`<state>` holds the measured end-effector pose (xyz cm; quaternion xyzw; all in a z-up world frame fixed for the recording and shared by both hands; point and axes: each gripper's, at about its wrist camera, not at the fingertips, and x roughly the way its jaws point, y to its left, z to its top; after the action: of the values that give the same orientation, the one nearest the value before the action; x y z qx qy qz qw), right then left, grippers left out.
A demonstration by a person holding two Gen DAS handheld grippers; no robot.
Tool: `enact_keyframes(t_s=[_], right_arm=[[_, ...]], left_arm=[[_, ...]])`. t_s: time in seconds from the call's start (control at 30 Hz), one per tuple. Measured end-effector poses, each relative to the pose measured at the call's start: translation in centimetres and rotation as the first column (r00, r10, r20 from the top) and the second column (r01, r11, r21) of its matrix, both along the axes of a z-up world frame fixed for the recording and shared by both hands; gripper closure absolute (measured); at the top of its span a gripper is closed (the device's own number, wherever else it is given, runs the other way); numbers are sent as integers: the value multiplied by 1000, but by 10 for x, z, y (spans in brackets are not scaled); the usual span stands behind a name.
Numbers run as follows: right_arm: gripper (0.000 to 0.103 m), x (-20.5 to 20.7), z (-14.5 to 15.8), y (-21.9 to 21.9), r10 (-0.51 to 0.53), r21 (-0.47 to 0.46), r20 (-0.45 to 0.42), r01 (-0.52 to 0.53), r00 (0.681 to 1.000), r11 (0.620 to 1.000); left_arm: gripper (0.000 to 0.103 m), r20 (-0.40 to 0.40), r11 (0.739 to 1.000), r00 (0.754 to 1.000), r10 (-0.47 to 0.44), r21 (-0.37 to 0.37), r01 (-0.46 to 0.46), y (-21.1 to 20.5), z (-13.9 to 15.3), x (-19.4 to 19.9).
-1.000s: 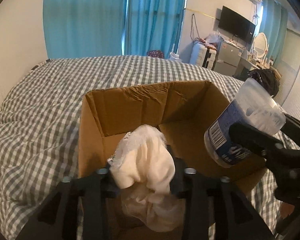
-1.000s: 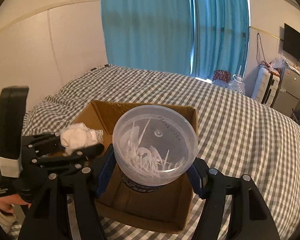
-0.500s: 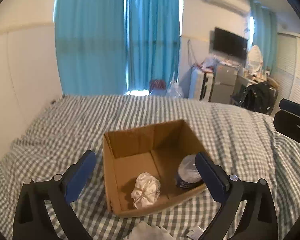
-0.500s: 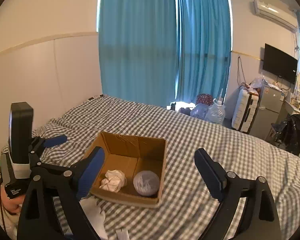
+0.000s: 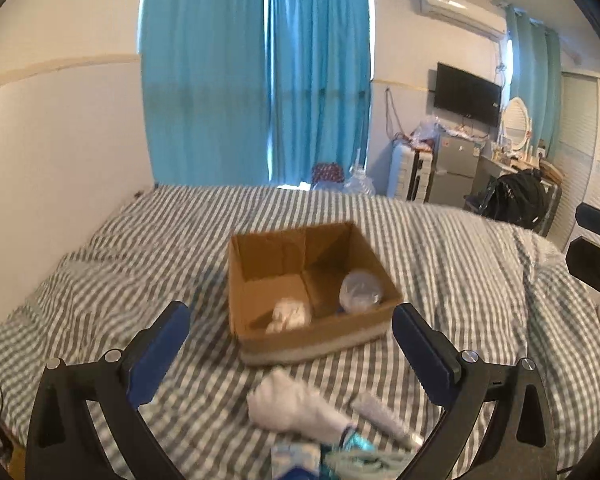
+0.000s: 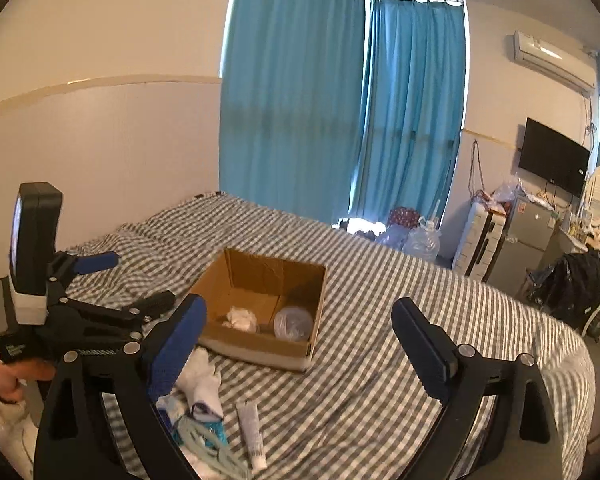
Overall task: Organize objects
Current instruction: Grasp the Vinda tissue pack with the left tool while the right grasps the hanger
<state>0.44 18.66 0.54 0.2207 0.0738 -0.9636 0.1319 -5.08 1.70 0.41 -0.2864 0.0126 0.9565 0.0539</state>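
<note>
An open cardboard box [image 5: 312, 344] [image 6: 256, 350] sits on the checked bed. Inside lie a crumpled white cloth [image 5: 288, 315] [image 6: 242, 318] and a clear plastic tub [image 5: 360, 292] [image 6: 293, 323]. My left gripper [image 5: 290, 344] is open and empty, held back from the box; it also shows in the right wrist view [image 6: 136, 284]. My right gripper [image 6: 298, 344] is open and empty, above the bed's near side. In front of the box lie a white sock [image 5: 296, 408] [image 6: 202, 380], a small tube [image 5: 380, 416] [image 6: 252, 434] and a teal cord [image 6: 204, 438].
The checked bed [image 5: 140, 280] [image 6: 420, 340] runs to blue curtains [image 5: 260, 80]. A suitcase, small fridge [image 5: 456, 176] and dark bag [image 5: 520, 196] stand at the right wall. A small blue-white packet [image 5: 296, 454] lies by the sock.
Both grippers let go of the cloth and the tub, which now lie in the box. Both opened wide and pulled back and up from the box.
</note>
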Motion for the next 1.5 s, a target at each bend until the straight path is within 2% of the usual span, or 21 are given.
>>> enact_keyframes(t_s=[0.1,0.17,0.23,0.37,0.43,0.53,0.67,0.77,0.8,0.83,0.93,1.03,1.13,1.3,1.4,1.5], right_arm=[[9,4,-23,1,-17,3,60,16,998,1000],[9,5,-43,1,-38,12,108,37,993,999],[9,8,-64,0,-32,4,146,32,989,999],[9,6,-103,-1,-33,-3,177,34,984,999],[9,-1,-131,-1,-48,7,208,48,977,999],[9,-8,-165,0,-102,59,259,89,960,994],[9,-7,-189,5,-83,17,323,81,943,997],[9,-5,-191,3,-67,16,315,65,947,998],[9,-4,-191,2,-60,16,311,58,948,998],[9,-3,-192,0,-55,18,309,53,950,998],[9,-3,-197,-4,-55,28,334,48,941,998],[9,-2,-203,-12,-31,16,359,28,933,999],[9,1,-206,-26,24,3,383,-27,923,1000],[10,-4,-220,-66,89,49,443,-124,892,991],[20,-15,-233,-83,91,56,499,-136,862,989],[39,-23,-236,-81,74,21,527,-100,847,995]], left_arm=[[0,66,999,997,48,-21,-46,-6,-26,11],[0,135,996,988,80,-35,-76,-12,-49,14],[0,170,995,980,100,-45,-94,-16,-70,19],[0,251,990,959,133,-76,-118,-22,-118,31],[0,305,991,944,128,-78,-109,-22,-139,39],[0,334,995,937,98,-64,-81,-16,-156,45],[4,337,996,939,64,-84,-37,-3,-170,41],[13,348,993,937,43,-115,-2,4,-184,33],[27,364,989,930,48,-147,7,7,-190,29],[33,376,989,926,30,-147,28,8,-195,26],[49,390,993,920,-36,-91,77,8,-195,21],[51,371,992,928,-40,-94,80,4,-190,22],[51,358,998,934,-15,-54,37,-12,-182,26],[51,323,999,946,25,-44,-11,-36,-167,31],[51,311,999,950,33,-31,-25,-46,-162,35],[51,314,1000,949,30,-15,-26,-51,-160,34]])
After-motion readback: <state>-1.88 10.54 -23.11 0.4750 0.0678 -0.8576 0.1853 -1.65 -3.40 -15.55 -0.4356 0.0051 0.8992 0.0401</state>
